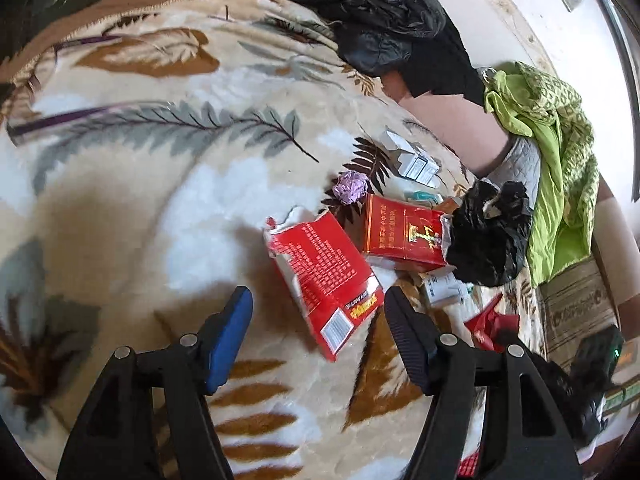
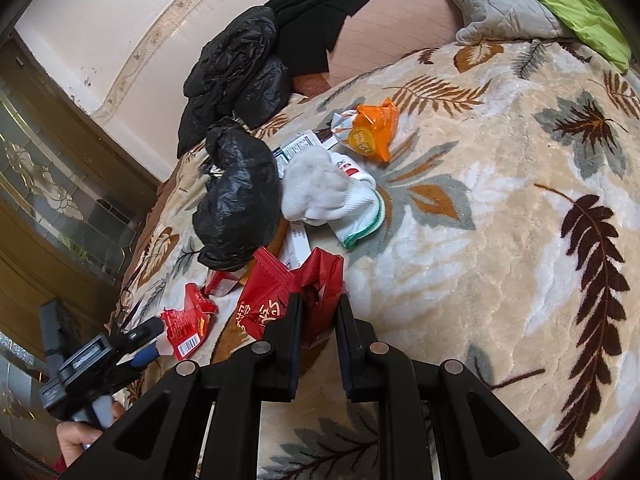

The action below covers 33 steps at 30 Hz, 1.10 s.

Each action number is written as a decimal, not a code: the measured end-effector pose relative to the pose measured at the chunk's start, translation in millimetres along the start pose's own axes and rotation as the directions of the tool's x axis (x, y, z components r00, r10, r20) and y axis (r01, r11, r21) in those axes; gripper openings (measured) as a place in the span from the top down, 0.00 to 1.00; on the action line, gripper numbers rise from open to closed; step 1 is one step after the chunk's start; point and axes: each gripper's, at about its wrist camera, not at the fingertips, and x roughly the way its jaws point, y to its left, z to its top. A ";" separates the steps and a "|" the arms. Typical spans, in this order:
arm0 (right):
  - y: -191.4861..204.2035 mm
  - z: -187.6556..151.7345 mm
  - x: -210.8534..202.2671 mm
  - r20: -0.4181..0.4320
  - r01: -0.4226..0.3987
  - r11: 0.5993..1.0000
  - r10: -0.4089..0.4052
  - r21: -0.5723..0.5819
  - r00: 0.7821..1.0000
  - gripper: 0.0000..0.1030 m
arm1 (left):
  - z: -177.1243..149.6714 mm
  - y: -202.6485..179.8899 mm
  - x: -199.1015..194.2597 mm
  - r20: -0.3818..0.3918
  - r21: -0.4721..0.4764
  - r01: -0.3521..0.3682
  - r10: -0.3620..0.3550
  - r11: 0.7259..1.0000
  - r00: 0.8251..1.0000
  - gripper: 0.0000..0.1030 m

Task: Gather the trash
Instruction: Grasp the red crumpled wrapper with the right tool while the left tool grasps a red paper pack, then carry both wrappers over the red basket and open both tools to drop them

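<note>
My left gripper [image 1: 319, 296] stands open over the leaf-patterned blanket [image 1: 160, 200]. A torn red carton [image 1: 326, 276] lies between its fingers, and neither pad presses on it. Beyond it lie a second red carton [image 1: 404, 232], a purple crumpled wad [image 1: 351, 187], small white boxes [image 1: 412, 160] and a black plastic bag [image 1: 488, 236]. My right gripper [image 2: 320, 300] is shut on a red foil wrapper [image 2: 320, 280]. Just past it are the black bag [image 2: 236, 200], a white cloth [image 2: 328, 192], an orange wrapper [image 2: 372, 130] and a small red packet [image 2: 188, 320]. The left gripper [image 2: 148, 344] shows at the lower left of the right wrist view.
A black jacket [image 1: 380, 12] lies at the bed's far edge, against a pale wall. A green cloth [image 1: 560, 160] and a grey quilted pillow [image 2: 496, 4] are heaped on one side. A cardboard box [image 1: 576, 304] stands off the bed. A glass-panelled door [image 2: 48, 184] is beyond the bed.
</note>
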 end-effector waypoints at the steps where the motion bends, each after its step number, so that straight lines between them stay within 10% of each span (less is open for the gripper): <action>1: 0.2 -0.4 -0.2 0.001 0.000 1.000 0.000 -0.003 1.000 0.84 | 0.6 -1.6 6.2 -0.002 -0.007 -0.005 0.005 1.000 1.000 0.48; 5: 0.8 -1.3 -1.4 0.006 0.010 1.000 -0.010 -0.012 1.000 0.84 | 0.1 -11.8 26.3 -0.009 0.013 -0.024 0.024 1.000 1.000 0.85; 8: -0.8 -0.5 -3.2 0.015 0.020 1.000 -0.020 -0.015 1.000 0.84 | -5.1 -20.9 27.0 0.013 0.057 -0.018 0.017 0.998 1.000 0.94; 20: -2.4 -3.2 -18.9 0.071 0.054 0.998 -0.053 -0.012 0.996 0.84 | -40.5 -87.5 -33.2 0.242 0.391 0.028 -0.132 0.920 0.961 0.96; 33: -14.2 -18.0 -77.6 0.203 0.067 0.998 -0.069 0.015 0.977 0.84 | -69.3 -113.1 -54.1 0.239 0.494 0.100 -0.246 0.863 0.939 0.96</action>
